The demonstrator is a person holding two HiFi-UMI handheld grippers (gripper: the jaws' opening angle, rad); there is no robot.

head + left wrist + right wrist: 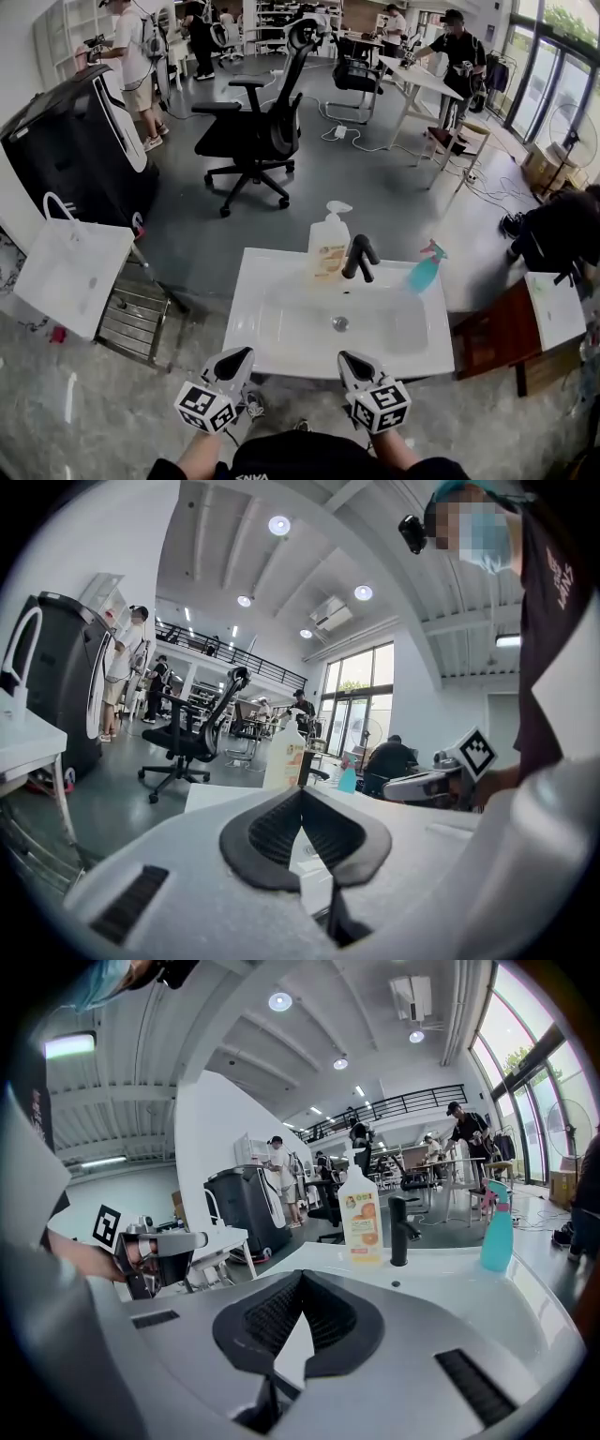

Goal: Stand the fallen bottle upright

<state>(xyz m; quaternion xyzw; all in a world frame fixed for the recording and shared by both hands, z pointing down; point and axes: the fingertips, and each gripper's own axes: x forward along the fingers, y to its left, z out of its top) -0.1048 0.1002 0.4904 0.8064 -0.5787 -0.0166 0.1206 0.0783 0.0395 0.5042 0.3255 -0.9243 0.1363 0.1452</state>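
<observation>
Two grippers are held low at the near edge of a white sink, one in each of the person's hands. The left gripper [302, 803] has its ribbed black pads pressed together with nothing between them. The right gripper [298, 1283] is closed the same way and is also empty. Both point across the sink [255, 281] toward its back ledge, and neither touches anything. The basin in front of them holds only its drain [339, 323]. On the back ledge a clear pump bottle [328, 251] with an orange label stands just left of a black faucet [359, 258]. A teal spray bottle [425, 270] stands to the right of the faucet, at the back right corner. Both bottles appear upright, and no bottle lying on its side is visible, so the task looks either finished or not started. Either bottle is probably smooth, fairly stiff plastic that could slip if the ledge is wet. The pump bottle looks mostly full, so likely the heavier one. It is best held across its body around the label, not by the thin pump head. The spray bottle looks light and easy to tip, and its narrow neck under the trigger seems the surest hold. Beyond the sink are a grey floor, a black office chair [253, 131] and people working at tables.
</observation>
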